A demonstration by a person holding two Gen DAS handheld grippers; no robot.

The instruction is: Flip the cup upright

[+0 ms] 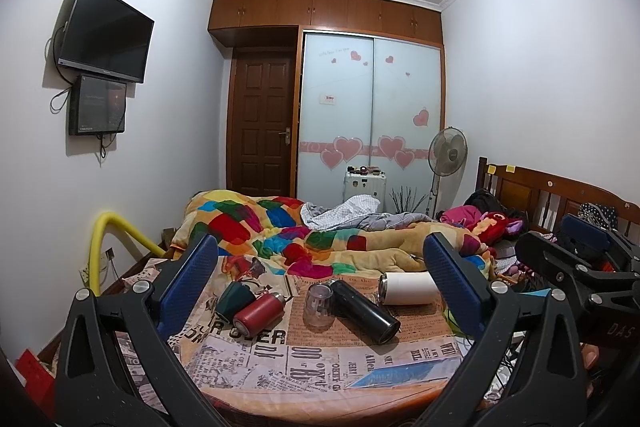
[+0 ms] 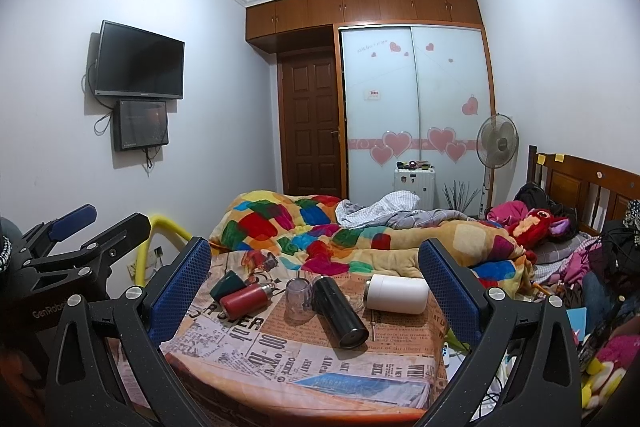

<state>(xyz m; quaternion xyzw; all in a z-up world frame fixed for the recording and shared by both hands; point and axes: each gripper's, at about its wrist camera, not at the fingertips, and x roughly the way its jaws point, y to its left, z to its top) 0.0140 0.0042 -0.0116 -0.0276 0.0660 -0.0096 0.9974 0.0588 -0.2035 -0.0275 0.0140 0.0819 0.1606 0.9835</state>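
Observation:
Several cups lie on a newspaper-print cloth [image 1: 280, 355] on the bed. A clear cup [image 1: 318, 305] [image 2: 298, 297] stands mouth down in the middle. A black flask [image 1: 366, 311] [image 2: 340, 311], a red flask [image 1: 258, 315] [image 2: 244, 301], a dark green cup [image 1: 232, 299] [image 2: 228, 285] and a white cup [image 1: 410, 289] [image 2: 396, 293] lie on their sides. My left gripper [image 1: 320, 283] and right gripper [image 2: 316, 279] are both open and empty, held above the near edge of the cloth.
A colourful patchwork blanket [image 1: 304, 239] is bunched behind the cloth. Clothes and plush toys [image 2: 536, 227] lie by the wooden headboard [image 2: 592, 187] at the right. A yellow padded rail [image 1: 116, 227] stands at the left. The right gripper shows in the left wrist view [image 1: 580, 259].

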